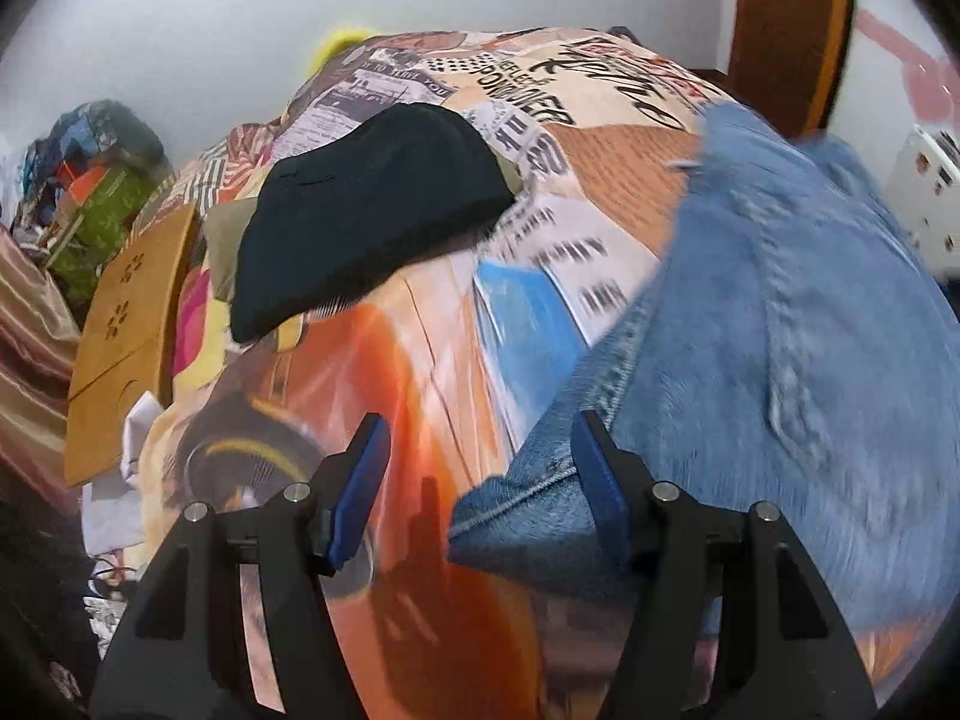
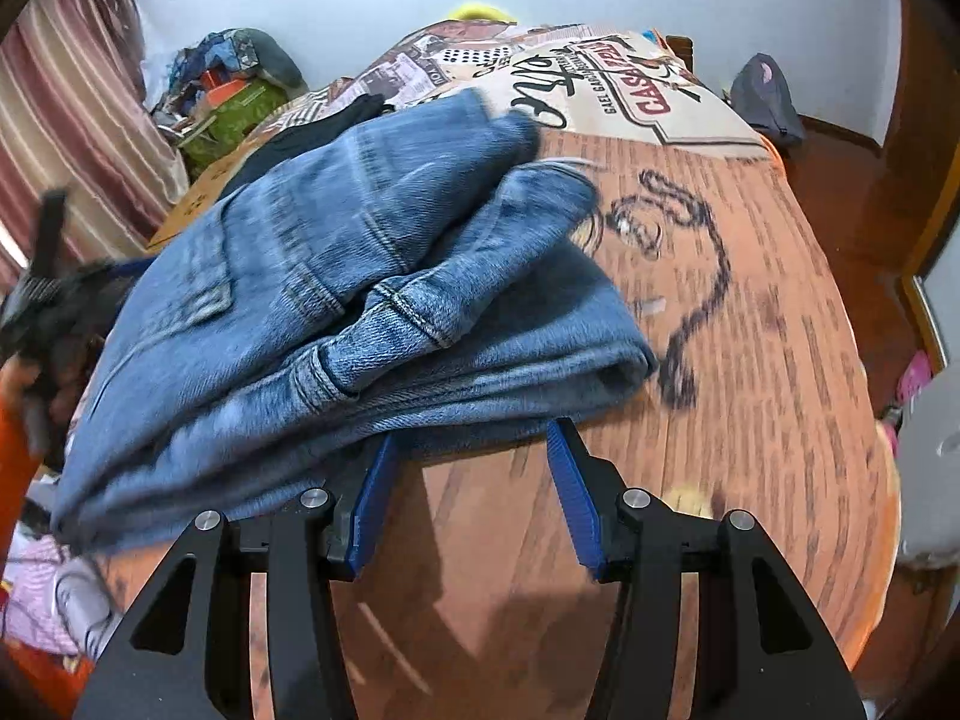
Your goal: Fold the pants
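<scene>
Though folded, jeans point(image 2: 336, 300) beyond right gripper point(image 2: 468, 480)

Home bedroom: bed point(image 2: 750, 312) lying under printed bedspread point(image 1: 420, 312), striped curtain point(image 2: 72, 120) hanging, clothes heap point(image 2: 234, 84) piling against wall.

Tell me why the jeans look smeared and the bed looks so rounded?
Left wrist view: the jeans are streaked by motion blur, while the gripper stays sharp. Right wrist view: the bedspread print is smeared too. In both, the fisheye lens bulges the bed.
</scene>
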A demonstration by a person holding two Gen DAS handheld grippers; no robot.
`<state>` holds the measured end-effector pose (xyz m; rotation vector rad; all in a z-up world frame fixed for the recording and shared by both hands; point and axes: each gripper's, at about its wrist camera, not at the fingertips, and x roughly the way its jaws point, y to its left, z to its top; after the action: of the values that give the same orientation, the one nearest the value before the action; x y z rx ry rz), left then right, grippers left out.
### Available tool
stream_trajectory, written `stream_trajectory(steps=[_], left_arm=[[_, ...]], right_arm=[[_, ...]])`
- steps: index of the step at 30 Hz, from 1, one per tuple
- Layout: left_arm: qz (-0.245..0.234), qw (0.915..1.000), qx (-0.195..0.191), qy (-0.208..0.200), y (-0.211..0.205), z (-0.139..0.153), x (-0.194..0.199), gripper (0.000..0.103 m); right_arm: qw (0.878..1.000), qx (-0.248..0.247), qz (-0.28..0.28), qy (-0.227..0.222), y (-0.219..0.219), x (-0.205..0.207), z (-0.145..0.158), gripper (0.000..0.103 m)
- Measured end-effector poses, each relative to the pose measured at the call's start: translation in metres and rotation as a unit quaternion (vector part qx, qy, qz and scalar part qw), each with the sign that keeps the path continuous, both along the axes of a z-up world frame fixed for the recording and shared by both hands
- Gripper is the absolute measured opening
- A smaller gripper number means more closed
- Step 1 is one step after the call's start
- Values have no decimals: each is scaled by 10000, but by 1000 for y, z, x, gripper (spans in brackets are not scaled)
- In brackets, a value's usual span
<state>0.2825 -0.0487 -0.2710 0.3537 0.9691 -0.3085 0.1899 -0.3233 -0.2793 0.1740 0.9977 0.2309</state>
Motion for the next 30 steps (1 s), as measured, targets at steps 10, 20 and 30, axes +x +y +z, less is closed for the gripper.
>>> stream_trajectory(steps=[10, 20, 30], left_arm=[[229, 9948, -968, 198, 6, 11, -64, 63], [228, 9956, -908, -88, -18, 34, -77, 62], [-199, 9940, -912, -569, -57, 69, 11, 63]], right_arm=[[9998, -138, -112, 106, -5, 40, -3, 48], [9991, -94, -372, -155, -25, -3, 22, 49], [9964, -148, 0, -829, -3, 15, 57, 49]])
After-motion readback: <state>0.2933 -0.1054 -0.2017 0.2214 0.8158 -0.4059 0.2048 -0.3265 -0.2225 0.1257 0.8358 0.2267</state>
